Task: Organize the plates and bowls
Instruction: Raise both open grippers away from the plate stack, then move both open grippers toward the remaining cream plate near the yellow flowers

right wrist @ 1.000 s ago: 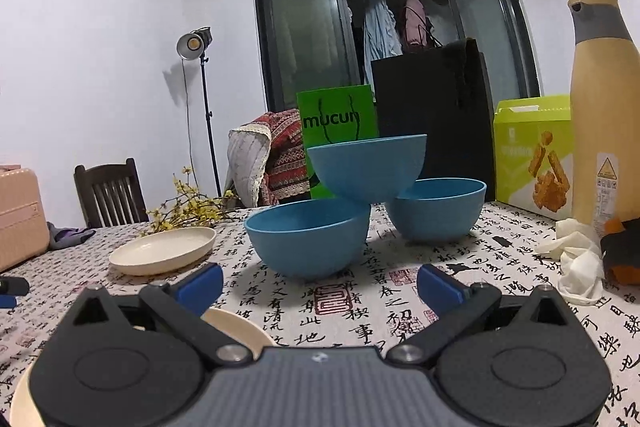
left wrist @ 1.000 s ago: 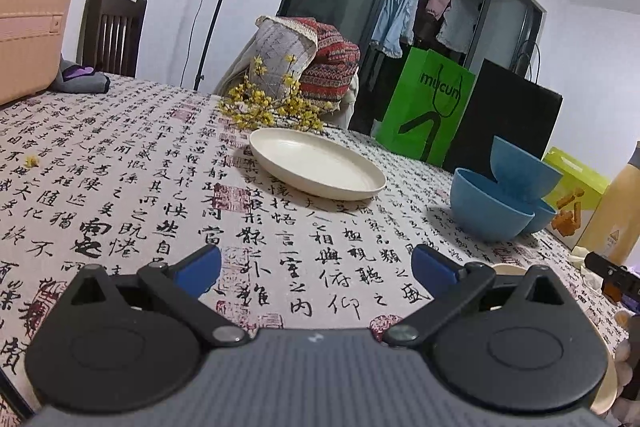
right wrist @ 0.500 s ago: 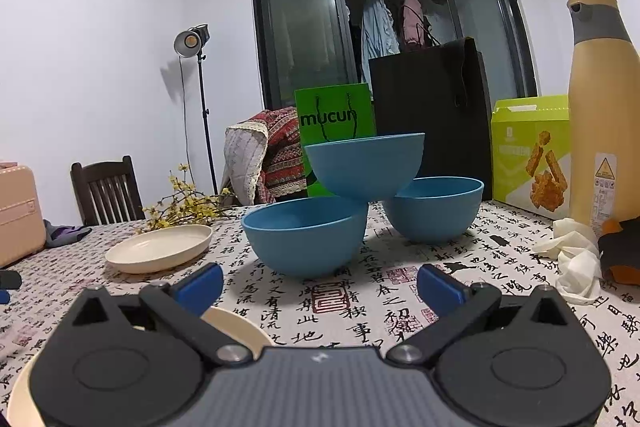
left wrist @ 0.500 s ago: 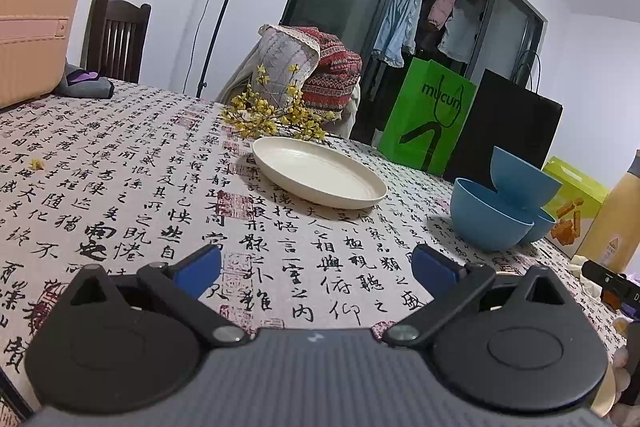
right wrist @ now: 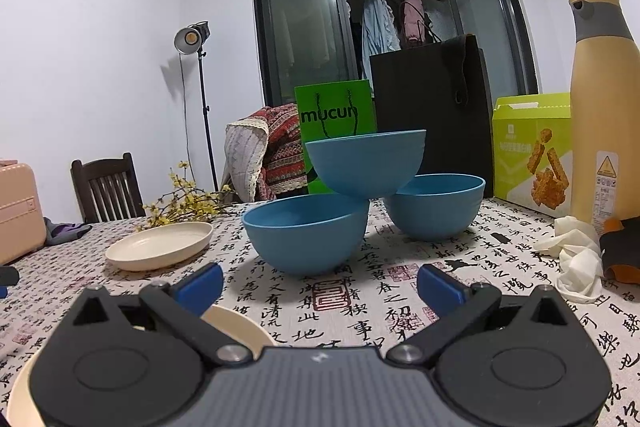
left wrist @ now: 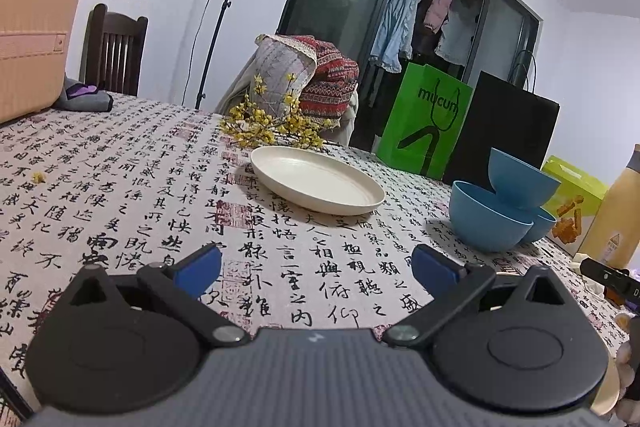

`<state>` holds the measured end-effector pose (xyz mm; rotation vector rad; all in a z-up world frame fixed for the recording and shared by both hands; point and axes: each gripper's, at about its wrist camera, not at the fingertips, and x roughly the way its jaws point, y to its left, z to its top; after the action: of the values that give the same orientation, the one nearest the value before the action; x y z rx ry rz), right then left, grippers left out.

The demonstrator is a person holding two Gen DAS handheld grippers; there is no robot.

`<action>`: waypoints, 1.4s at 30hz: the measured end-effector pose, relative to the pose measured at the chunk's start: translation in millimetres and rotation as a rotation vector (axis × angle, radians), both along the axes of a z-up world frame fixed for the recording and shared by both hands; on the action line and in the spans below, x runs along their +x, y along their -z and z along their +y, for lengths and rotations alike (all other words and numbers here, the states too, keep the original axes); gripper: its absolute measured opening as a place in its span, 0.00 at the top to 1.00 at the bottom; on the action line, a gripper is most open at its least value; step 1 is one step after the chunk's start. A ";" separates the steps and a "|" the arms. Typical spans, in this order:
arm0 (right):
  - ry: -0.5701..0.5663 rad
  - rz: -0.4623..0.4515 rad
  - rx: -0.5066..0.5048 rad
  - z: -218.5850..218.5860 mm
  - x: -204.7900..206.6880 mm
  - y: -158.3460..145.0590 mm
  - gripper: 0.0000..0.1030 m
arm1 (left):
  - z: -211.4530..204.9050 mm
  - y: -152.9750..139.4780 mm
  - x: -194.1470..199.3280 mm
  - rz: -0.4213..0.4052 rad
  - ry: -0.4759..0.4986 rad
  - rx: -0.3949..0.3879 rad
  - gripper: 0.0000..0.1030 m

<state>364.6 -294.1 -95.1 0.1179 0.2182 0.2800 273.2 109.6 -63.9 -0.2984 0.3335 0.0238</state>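
Note:
A cream plate (left wrist: 316, 183) lies on the calligraphy-print tablecloth ahead of my left gripper (left wrist: 316, 269), which is open and empty. Three blue bowls stand to its right: a near one (left wrist: 488, 223), a far one (left wrist: 542, 225), and a third (left wrist: 520, 183) tilted on top of both. In the right wrist view the top bowl (right wrist: 366, 163) rests on the near bowl (right wrist: 306, 233) and the far bowl (right wrist: 434, 207). My right gripper (right wrist: 320, 283) is open and empty, above a second cream plate (right wrist: 240, 323) partly hidden under it. The first plate (right wrist: 160, 245) lies at the left.
Yellow flower sprigs (left wrist: 272, 125) lie behind the plate. A green bag (right wrist: 336, 123), black bag (right wrist: 428, 107), green snack box (right wrist: 532, 151) and tan bottle (right wrist: 604, 115) stand at the back. A crumpled white cloth (right wrist: 576, 255) lies at the right. A pink suitcase (left wrist: 28, 47) stands far left.
The left gripper has dropped lower and tilted up a little, so the plate and bowls sit slightly lower in its view. The right gripper has barely moved. Both stay open.

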 end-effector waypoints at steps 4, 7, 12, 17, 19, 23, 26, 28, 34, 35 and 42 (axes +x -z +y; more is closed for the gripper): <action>-0.002 -0.002 0.002 -0.4 -0.1 0.4 0.00 | -0.6 -0.3 -2.5 -0.010 -0.013 0.010 0.00; 0.001 -0.006 0.003 -0.3 -1.2 0.6 0.00 | -3.0 -1.1 -3.7 -0.019 -0.010 0.023 0.00; 0.000 -0.010 -0.003 0.6 -2.6 0.4 0.00 | -4.7 -2.4 -6.3 -0.038 -0.007 0.033 0.00; -0.002 -0.006 -0.010 1.9 -1.7 -0.5 0.00 | -4.7 -2.7 -6.1 -0.038 0.010 0.034 0.00; 0.006 -0.002 -0.016 2.8 -1.2 -0.6 0.00 | -4.4 -2.5 -4.7 -0.033 0.023 0.030 0.00; 0.027 -0.029 -0.028 5.0 -5.5 -0.7 0.00 | -6.7 -2.9 -7.4 -0.045 0.022 0.040 0.00; 0.040 -0.054 -0.047 8.3 -9.4 -1.2 0.00 | -6.6 -3.4 -7.0 -0.035 -0.010 0.047 0.00; 0.044 -0.059 -0.065 11.1 -10.0 -1.6 0.00 | -5.2 -3.6 -8.6 -0.041 -0.026 0.041 0.00; 0.051 -0.019 -0.087 13.1 -1.6 -2.5 0.00 | -5.0 -4.5 -11.0 -0.056 -0.040 0.048 0.00; 0.056 -0.002 -0.095 14.3 1.1 -2.7 0.00 | -4.2 -4.3 -11.0 -0.053 -0.045 0.047 0.00; 0.061 -0.004 -0.120 17.8 -4.4 -10.7 0.00 | -9.2 -10.4 -21.7 -0.094 -0.030 0.090 0.00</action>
<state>360.1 -276.3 -84.4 0.0049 0.2269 0.2063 251.5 100.4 -53.5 -0.2141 0.2343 0.0541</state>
